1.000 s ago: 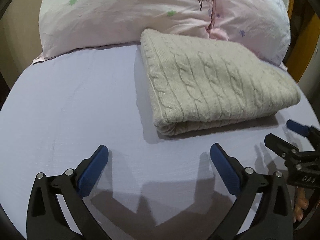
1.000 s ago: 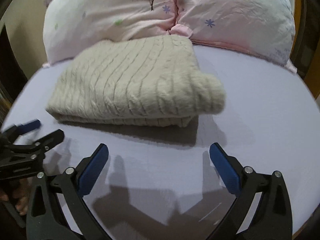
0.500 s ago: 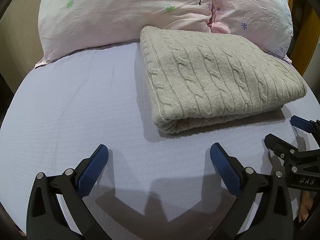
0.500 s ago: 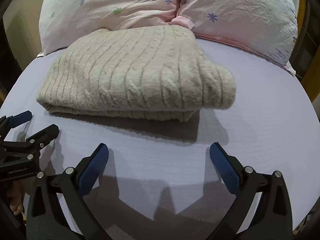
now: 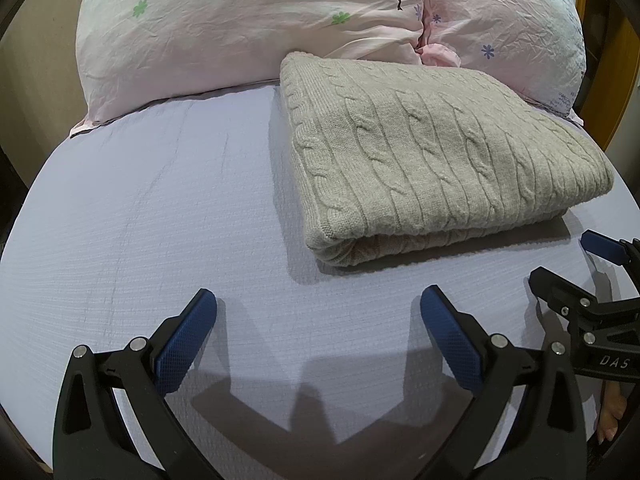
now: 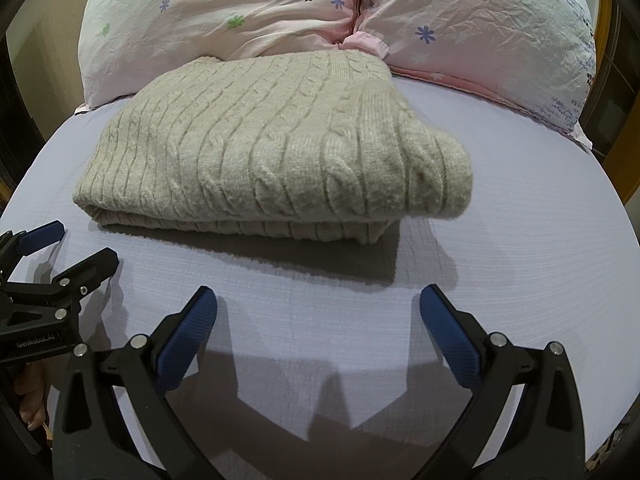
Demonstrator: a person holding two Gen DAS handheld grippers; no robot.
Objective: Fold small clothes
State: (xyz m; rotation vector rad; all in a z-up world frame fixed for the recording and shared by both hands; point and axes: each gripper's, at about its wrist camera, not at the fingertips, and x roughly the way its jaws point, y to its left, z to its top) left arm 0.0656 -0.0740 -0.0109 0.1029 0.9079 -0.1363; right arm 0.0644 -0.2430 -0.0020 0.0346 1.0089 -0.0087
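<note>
We held the left claw [image 5: 318, 316] and right claw [image 6: 318, 314] wide apart, gripping nothing, short of the folded sweater [image 5: 436, 160] on the bed [image 5: 140, 220] (folding seemingly finished) beside the pillows [image 6: 280, 12].

One folded sweater [image 5: 436, 160], two pillows [image 5: 248, 20] [image 5: 508, 20], one bedsheet [image 5: 140, 220], two claws [image 5: 318, 312] [image 6: 318, 312].

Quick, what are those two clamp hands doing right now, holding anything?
Left gripper: open, holding nothing.
Right gripper: open, holding nothing; folded sweater lies untouched.
</note>
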